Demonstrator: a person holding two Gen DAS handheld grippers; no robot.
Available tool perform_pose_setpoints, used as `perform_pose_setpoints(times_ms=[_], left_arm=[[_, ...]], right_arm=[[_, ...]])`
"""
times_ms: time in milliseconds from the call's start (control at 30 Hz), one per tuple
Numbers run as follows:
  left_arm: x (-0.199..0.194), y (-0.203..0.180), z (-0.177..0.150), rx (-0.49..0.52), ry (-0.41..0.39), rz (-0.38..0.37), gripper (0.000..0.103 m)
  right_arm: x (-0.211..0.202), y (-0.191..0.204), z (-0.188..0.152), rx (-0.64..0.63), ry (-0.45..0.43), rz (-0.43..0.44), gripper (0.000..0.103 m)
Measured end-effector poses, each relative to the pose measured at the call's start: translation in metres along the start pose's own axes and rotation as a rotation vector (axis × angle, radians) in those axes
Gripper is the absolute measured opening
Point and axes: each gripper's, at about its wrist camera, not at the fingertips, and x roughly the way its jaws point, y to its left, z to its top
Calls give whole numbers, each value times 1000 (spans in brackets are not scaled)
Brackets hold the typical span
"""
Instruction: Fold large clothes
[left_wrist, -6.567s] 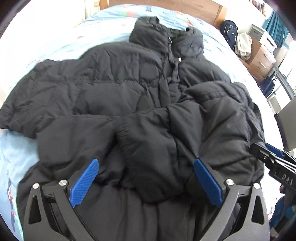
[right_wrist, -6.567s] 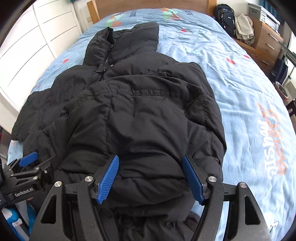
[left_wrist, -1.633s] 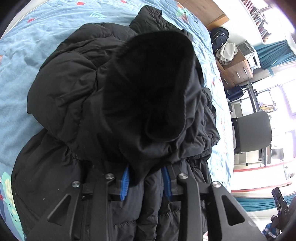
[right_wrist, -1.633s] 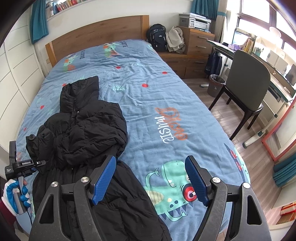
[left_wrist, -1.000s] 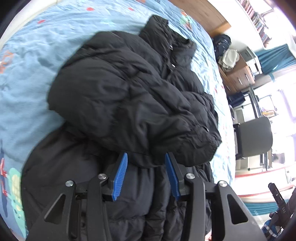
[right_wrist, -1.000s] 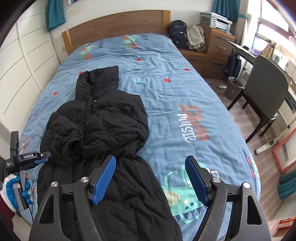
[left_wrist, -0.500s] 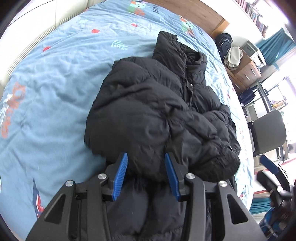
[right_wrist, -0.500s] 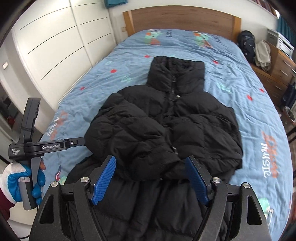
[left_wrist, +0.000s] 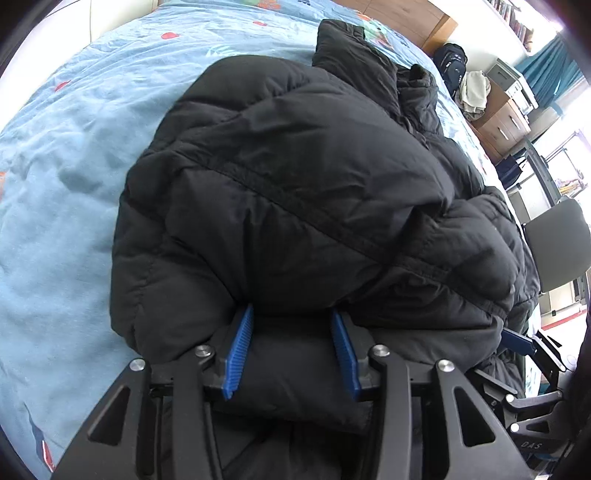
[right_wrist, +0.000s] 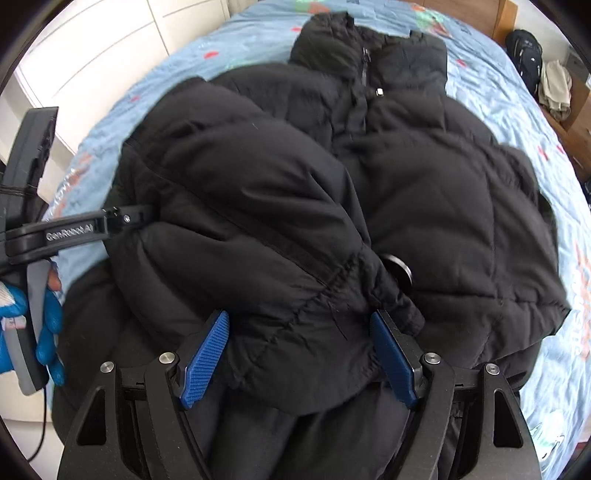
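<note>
Black puffer jacket (left_wrist: 295, 192) fabric bulges between left gripper's (left_wrist: 291, 354) just-widening jaws; right gripper (right_wrist: 299, 354) gapes wide.

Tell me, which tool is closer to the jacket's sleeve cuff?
Right. The right tool is right at the sleeve cuff; the left tool sits at the puffer jacket's opposite edge, away from it.

Jacket (right_wrist: 424, 184) lies on the bed (left_wrist: 74, 147) (sleeves folded over its front), collar farthest.
</note>
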Motion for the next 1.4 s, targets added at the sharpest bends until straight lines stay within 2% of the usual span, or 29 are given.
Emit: perform_pose_setpoints(times_ms=[133, 267, 400, 533, 633, 667, 767, 900, 1067, 1233, 1333, 1400], left_arm=[[-2, -3, 6, 26, 46, 3, 48], [-22, -11, 10, 60, 33, 31, 49], [-42, -16, 22, 79, -23, 58, 53], [-52, -20, 52, 82, -64, 35, 55], [-46, -32, 80, 125, -75, 46, 59], [-37, -37, 90, 141, -56, 52, 62], [-13, -40, 102, 144, -32, 80, 62], [23, -34, 93, 101, 7, 91, 62], [30, -34, 73, 110, -26, 125, 63], [10, -31, 60, 65, -62, 133, 63], [-21, -39, 39, 63, -142, 131, 64], [-25, -41, 25, 74, -137, 127, 67]], right_arm=[[-1, -2, -4, -7, -2, 3, 77], [-18, -5, -3, 11, 6, 22, 77], [-51, 2, 3, -12, -62, 16, 77], [-72, 17, 28, -41, -142, 7, 77], [-69, 29, 50, -48, -174, -8, 77], [-61, 30, 59, -52, -175, -18, 77], [-29, 34, 70, -48, -124, -55, 77], [5, 30, 60, -62, -45, -101, 77], [-7, 23, 48, -79, -69, -83, 77], [-25, 12, 30, -79, -102, -71, 77], [-34, 3, 10, -70, -106, -67, 77], [-32, -7, -3, -54, -88, -70, 77]])
